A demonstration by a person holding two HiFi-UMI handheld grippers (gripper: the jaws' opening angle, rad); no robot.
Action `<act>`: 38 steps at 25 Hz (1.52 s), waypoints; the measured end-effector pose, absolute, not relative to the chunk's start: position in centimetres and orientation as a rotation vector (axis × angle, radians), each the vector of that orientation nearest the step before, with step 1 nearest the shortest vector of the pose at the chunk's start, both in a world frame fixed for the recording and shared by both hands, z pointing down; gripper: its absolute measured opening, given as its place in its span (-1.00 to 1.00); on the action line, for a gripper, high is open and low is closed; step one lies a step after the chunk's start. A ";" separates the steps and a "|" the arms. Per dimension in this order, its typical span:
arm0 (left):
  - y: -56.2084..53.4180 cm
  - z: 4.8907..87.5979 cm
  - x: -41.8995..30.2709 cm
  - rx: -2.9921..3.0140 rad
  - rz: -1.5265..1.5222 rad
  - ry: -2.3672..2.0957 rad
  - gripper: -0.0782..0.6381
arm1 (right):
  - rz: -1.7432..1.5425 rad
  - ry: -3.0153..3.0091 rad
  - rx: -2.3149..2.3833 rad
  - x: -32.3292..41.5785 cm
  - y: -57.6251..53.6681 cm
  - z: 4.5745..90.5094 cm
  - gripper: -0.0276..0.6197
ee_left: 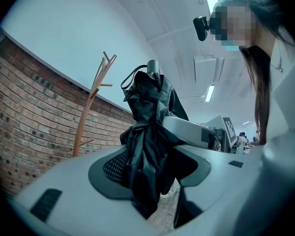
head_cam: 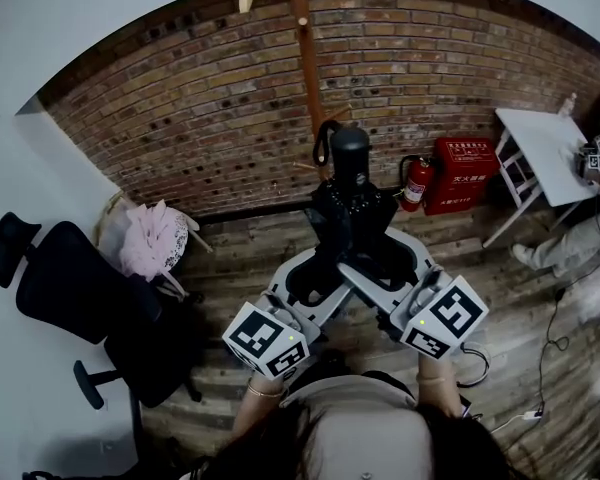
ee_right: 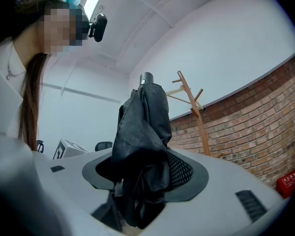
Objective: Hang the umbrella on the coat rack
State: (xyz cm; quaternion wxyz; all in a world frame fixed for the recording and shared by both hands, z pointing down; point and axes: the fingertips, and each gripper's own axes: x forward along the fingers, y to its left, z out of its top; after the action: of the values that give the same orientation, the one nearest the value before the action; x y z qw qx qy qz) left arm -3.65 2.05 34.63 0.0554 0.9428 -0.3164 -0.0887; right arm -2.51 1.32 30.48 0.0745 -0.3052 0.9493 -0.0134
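Note:
I hold a folded black umbrella (head_cam: 348,200) upright in front of me, its handle cap and wrist loop at the top. My left gripper (head_cam: 320,268) is shut on its bunched fabric from the left, and my right gripper (head_cam: 372,270) is shut on it from the right. In the left gripper view the umbrella (ee_left: 150,132) fills the left gripper (ee_left: 152,181). The right gripper view shows the umbrella (ee_right: 142,132) pressed in the right gripper (ee_right: 140,183). The wooden coat rack (head_cam: 305,58) stands beyond it by the brick wall, its pegs (ee_left: 105,65) higher than the umbrella; the coat rack (ee_right: 194,109) is apart from it.
A black office chair (head_cam: 80,298) and a seat with pink cloth (head_cam: 152,236) stand at the left. A fire extinguisher (head_cam: 415,183) and red box (head_cam: 465,173) sit by the wall. A white table (head_cam: 545,153), a seated person (head_cam: 585,233) and floor cables (head_cam: 555,338) are at the right.

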 end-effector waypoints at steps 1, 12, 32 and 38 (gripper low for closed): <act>1.6 34.7 -3.9 2.864 -0.269 -0.954 -0.15 | -0.040 2.847 -0.921 -2.7 0.9 30.5 -0.08; -2.4 34.2 -4.3 2.887 -0.272 -0.919 -0.15 | -0.027 2.829 -0.954 -3.1 -3.2 30.1 -0.08; -14.7 32.7 -2.0 2.872 -0.318 -1.139 -0.15 | 0.040 2.887 -0.737 -0.9 -15.4 28.4 -0.08; -18.2 31.8 -1.8 2.863 -0.330 -1.206 -0.15 | 0.060 2.900 -0.671 -0.8 -18.8 27.5 -0.08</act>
State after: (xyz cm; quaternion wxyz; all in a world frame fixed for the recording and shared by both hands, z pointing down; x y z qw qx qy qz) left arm -1.83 -18.19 31.77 0.0089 0.9164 -0.3860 -0.1055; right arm -0.79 -18.83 27.48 0.0823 -0.2246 0.9708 0.0200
